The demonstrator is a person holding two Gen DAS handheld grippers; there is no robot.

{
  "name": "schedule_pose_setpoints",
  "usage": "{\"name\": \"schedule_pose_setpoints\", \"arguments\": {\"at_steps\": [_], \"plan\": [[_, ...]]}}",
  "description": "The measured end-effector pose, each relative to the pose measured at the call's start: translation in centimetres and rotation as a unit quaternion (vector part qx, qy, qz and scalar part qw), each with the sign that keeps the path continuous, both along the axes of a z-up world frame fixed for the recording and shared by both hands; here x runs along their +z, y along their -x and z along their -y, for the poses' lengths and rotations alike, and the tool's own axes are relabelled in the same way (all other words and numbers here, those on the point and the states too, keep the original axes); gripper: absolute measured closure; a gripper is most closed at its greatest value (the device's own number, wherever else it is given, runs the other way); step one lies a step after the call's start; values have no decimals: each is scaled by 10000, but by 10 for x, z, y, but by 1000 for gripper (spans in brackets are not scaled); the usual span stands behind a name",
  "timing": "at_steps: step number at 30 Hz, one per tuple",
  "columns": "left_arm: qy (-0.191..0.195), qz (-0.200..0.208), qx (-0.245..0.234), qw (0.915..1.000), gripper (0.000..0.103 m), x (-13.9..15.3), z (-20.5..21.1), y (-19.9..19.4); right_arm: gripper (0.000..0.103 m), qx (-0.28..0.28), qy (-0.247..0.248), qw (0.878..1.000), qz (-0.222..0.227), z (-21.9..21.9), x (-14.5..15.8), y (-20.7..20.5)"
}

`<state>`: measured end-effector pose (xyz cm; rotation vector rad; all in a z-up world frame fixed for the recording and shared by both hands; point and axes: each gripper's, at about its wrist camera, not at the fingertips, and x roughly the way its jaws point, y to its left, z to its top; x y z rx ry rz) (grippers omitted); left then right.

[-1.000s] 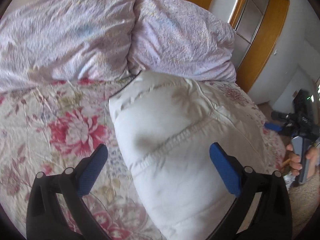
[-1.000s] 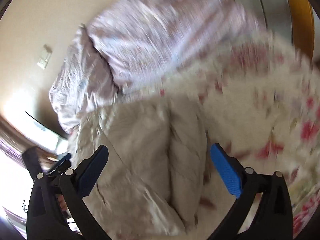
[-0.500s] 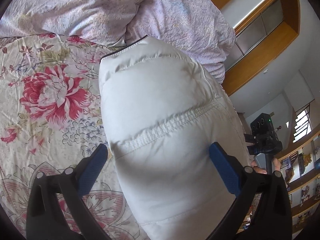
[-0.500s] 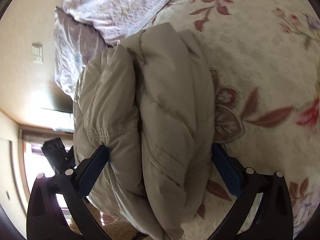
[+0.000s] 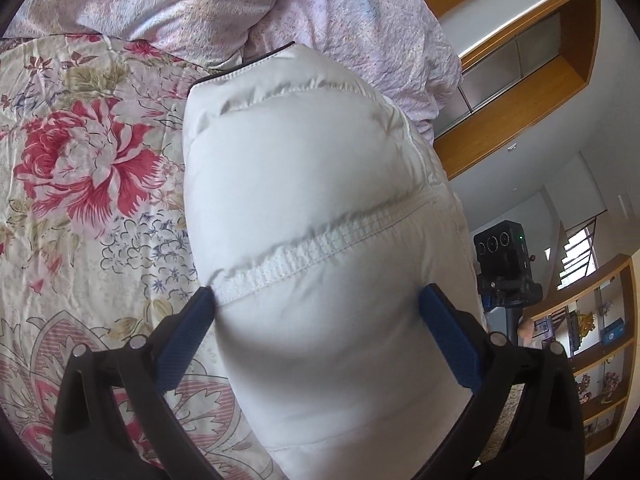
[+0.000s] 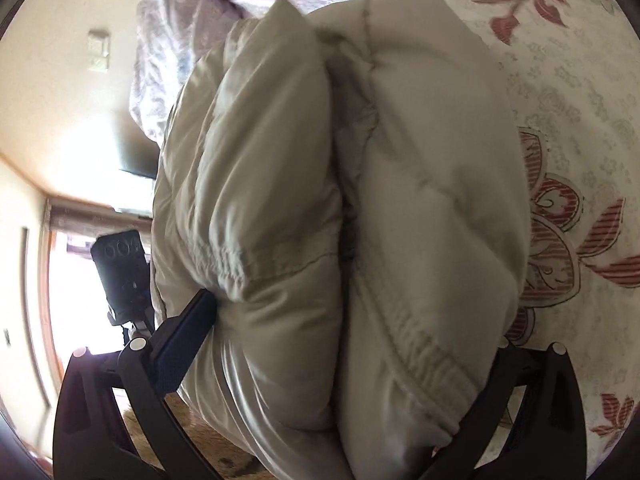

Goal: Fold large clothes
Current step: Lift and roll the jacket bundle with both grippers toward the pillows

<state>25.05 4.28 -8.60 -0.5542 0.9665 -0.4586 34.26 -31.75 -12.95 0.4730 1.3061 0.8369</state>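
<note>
Folded puffy jacket (image 5: 320,216) on floral bedspread (image 5: 80,184), left tool (image 5: 320,300) and right tool (image 6: 352,312) spread, apparently touching it

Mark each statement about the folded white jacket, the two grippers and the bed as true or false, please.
1. The white puffy jacket lies folded on a floral bedspread. True.
2. The left gripper is shut with nothing between its fingers. False: it is open, its blue fingers on either side of the jacket.
3. Pale purple pillows lie beyond the jacket. True.
4. The right gripper is far from the jacket. False: its fingers straddle the bundle.
5. The bedspread is plain blue. False: cream with red flowers.
</note>
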Motion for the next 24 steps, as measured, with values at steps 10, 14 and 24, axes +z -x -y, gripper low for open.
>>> {"name": "schedule_pose_setpoints", "arguments": {"at_steps": [10,14,24], "plan": [[382,-108,53,9992,2,-15,-11,9,1,122,-276,9995,-56,-5,-6,-5],[908,-484,-1,9947,2,-28,-20,9,1,201,-270,9994,-25,-2,-7,-5],[1291,-396,183,9907,2,-39,-19,25,1,266,-418,9988,56,4,-14,-6]]}}
